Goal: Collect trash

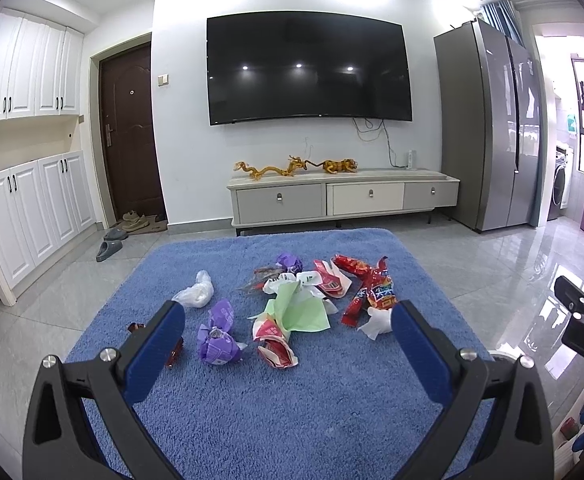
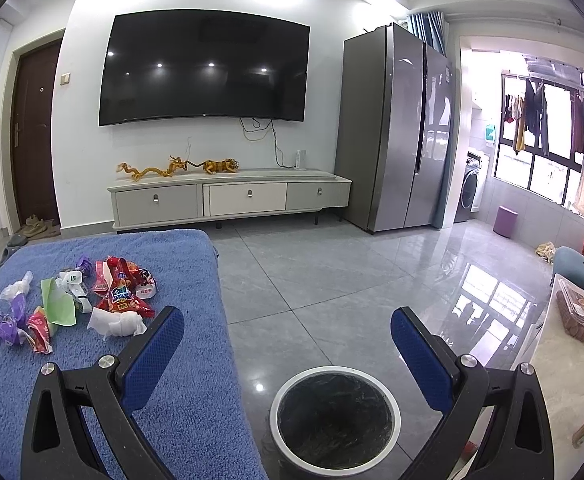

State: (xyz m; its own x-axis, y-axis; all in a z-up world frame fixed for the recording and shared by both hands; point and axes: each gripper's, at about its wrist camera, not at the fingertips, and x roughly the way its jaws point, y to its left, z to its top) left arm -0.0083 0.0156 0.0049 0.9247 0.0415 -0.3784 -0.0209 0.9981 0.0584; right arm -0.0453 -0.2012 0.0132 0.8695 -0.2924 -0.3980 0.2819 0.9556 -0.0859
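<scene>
Both grippers are hanging released, jaws wide apart, nothing between the pads. The left gripper (image 1: 287,332) is hovering over the near edge of the blue-towelled worktop (image 1: 292,408), pointing at the trash pile (image 1: 304,300). The right gripper (image 2: 287,332) is sitting off the worktop's right edge, above the trash bin (image 2: 334,420).

The trash is lying loose mid-worktop: purple wrapper (image 1: 216,336) nearest the left gripper, white plastic bag (image 1: 197,290) behind it, green paper (image 1: 296,310) in the pile's middle, red snack packets (image 1: 366,286) toward the pile's right, crumpled white tissue (image 2: 116,322) at the pile's near right corner, closest to the bin. The bin is standing on the floor just beside the worktop's right edge, lined black, looking empty from here.

Judging it as the start, with nothing collected yet. To do it well, take one piece per grasp, outermost first. The tissue probably suits the right gripper, the purple wrapper the left. Pinch crumpled bulk, not flat edges, since light foil could slip or drag the towel. Come down steeply and lift before carrying to the bin.
</scene>
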